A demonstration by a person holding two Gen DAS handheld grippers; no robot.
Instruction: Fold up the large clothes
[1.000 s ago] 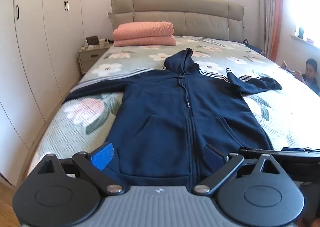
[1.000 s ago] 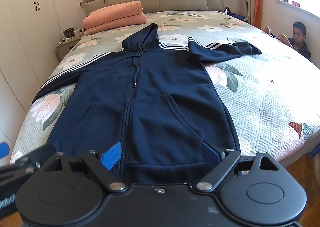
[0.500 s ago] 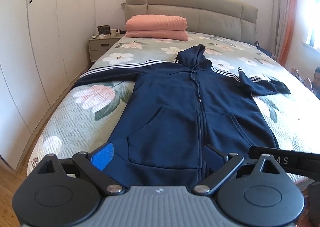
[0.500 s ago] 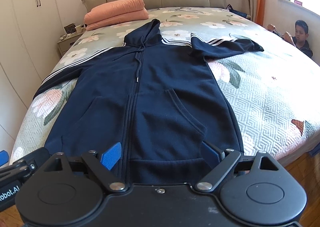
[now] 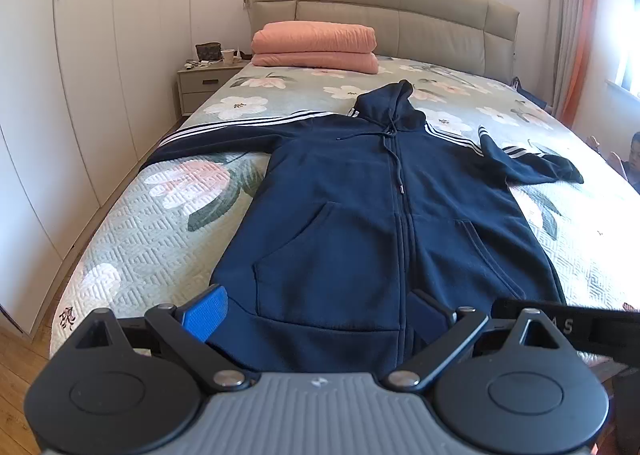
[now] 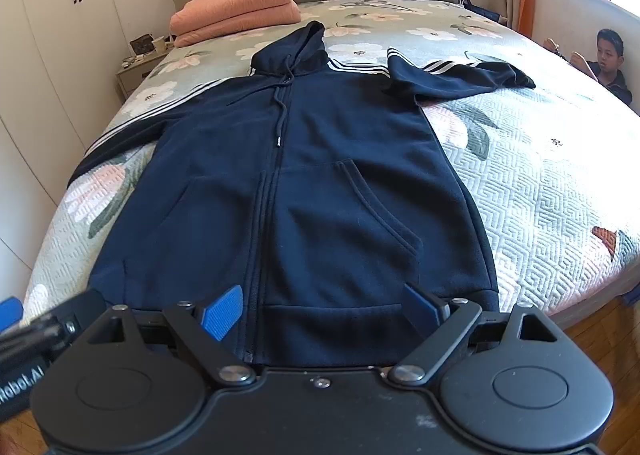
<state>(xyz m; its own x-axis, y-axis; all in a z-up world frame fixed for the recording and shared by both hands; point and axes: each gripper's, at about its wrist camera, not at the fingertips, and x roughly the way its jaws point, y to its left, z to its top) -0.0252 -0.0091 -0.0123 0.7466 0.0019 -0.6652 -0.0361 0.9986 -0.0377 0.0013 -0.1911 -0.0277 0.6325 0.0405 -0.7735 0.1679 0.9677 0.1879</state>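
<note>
Garment: a navy zip hoodie lies face up and spread flat on the bed, unfolded.
Long axis: runs from the hem at the foot of the bed, nearest both cameras, to the hood pointing at the headboard.
Sleeves: left sleeve stretched straight out to the bed's left edge; right sleeve out to the right and bent, cuff rumpled.
Left gripper: fingers spread wide, holding nothing, over the hem's left half and just short of it.
Right gripper: fingers spread wide, holding nothing, over the hem's right half.
Nearer hand: judged about equal to the hem; each sleeve lies well ahead of the gripper on its own side.
Containers: none in view; a folded pink blanket rests by the headboard, clear of the hoodie.
Bystander: a child sits beside the bed's right side.
</note>
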